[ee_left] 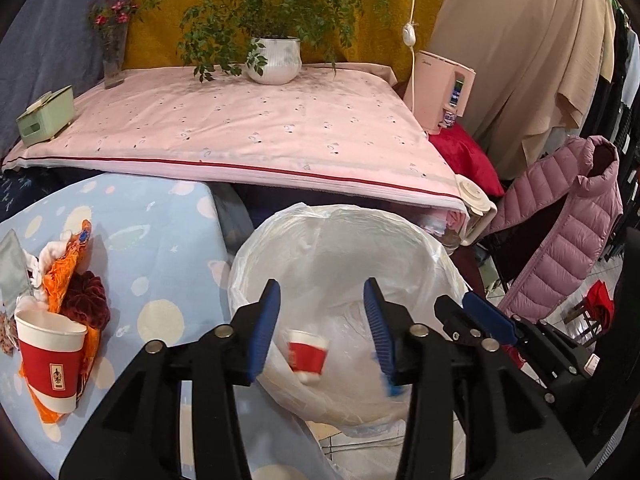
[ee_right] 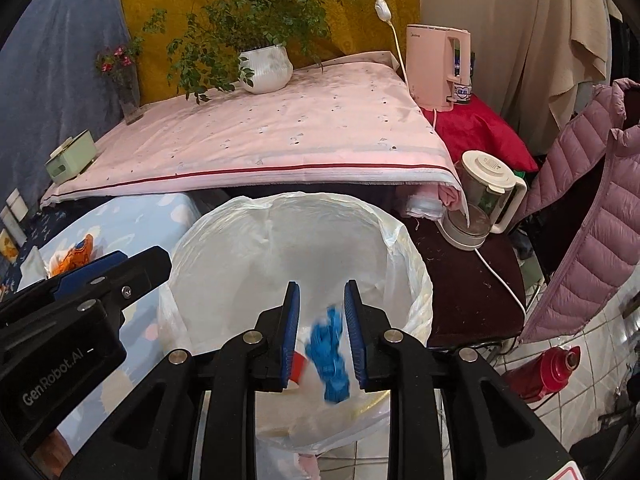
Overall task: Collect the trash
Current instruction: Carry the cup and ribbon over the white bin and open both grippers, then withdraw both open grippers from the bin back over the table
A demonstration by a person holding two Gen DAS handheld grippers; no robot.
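Trash is seen at left on the blue-spotted worktop (ee_left: pixel 168 248): a red paper cup (ee_left: pixel 50 354), upright against crumpled orange wrappers (ee_left: pixel 66 276), nearer the left gripper (ee_left: pixel 320 330). Both jaws are parted and empty over the bag-lined bin (ee_left: pixel 340 264), where a smaller cup (ee_left: pixel 307 356) and a blue scrap (ee_right: pixel 330 354) are caught blurred beneath the right gripper (ee_right: pixel 322 334).

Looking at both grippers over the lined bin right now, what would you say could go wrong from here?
1. The left gripper and right gripper hang close together over the bin; they might knock each other when pulling back.
2. The thin liner sits loosely on the rim, so a finger could snag it and drag it down.
3. The upright paper cup and orange wrapper on the blue cloth could tip or scatter when reached for.
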